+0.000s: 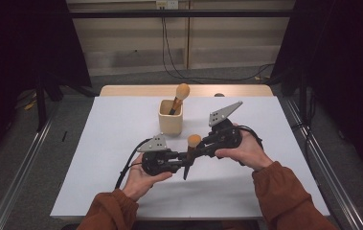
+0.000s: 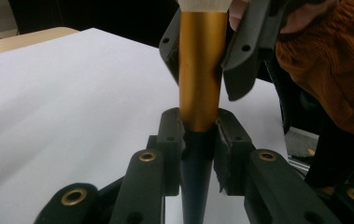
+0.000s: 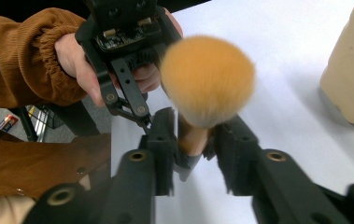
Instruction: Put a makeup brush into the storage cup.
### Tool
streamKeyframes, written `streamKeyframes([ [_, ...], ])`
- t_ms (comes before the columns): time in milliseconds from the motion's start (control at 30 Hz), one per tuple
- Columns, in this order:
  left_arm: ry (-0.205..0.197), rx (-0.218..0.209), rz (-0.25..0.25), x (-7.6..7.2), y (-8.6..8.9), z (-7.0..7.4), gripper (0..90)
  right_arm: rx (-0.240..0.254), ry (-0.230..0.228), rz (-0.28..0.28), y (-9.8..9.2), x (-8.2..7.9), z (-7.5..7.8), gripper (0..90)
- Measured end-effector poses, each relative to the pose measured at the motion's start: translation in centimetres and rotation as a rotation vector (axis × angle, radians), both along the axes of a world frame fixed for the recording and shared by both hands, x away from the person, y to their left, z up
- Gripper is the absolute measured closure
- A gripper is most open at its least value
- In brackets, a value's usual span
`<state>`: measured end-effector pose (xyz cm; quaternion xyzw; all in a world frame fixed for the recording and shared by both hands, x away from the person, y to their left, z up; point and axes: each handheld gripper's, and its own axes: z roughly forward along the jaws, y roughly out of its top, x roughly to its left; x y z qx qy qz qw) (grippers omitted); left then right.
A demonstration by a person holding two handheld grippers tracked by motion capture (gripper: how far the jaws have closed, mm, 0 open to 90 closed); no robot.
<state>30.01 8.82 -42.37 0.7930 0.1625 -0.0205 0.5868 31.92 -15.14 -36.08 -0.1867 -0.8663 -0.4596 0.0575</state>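
Both sleeves [image 1: 284, 196] of rust-coloured corduroy came in from the near edge of the high view, each hand carrying a hand-held gripper. Left hand-held gripper [image 1: 185, 160] was closed on the makeup brush [image 1: 190, 155]: in the left gripper view its pads [image 2: 172, 135] pressed the brush where the gold ferrule [image 2: 201, 70] meets the dark handle [image 2: 197, 177]. Right hand-held gripper [image 1: 204, 143] sat around the same brush higher up, on the ferrule just below the orange bristle head [image 3: 208, 79]; its jaws stood close beside the ferrule, and whether the pads pressed it could not be told from the blurred right gripper view. Brush stood roughly upright between the two grippers, above the white tabletop [image 1: 97, 158], near the middle and toward the person.

Behind it, well apart, a cream holder cup [image 1: 170, 117] stood on the tabletop with a second brush [image 1: 179, 96] leaning in it, bristles up.
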Motion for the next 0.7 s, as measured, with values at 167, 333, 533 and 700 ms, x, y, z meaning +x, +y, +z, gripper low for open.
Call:
streamKeyframes([
  [167, 0.013, 0.001, 0.016, 0.2, 0.2, 0.0, 74.4, 0.025, -0.027, -0.028, -0.2, -0.1, -0.2, 54.1],
  [333, 0.012, 0.005, 0.023, 0.2, 0.3, -0.1, 74.4, 0.033, -0.042, -0.078, -0.3, -0.1, -0.4, 34.6],
  [533, 0.014, 0.004, 0.041, 0.3, 0.6, -0.1, 74.4, 0.048, -0.065, -0.122, -0.8, -0.2, -0.6, 17.4],
  [700, 0.013, -0.001, 0.055, 0.3, 0.8, -0.1, 74.4, 0.057, -0.082, -0.142, -1.0, -0.2, -1.0, 10.3],
])
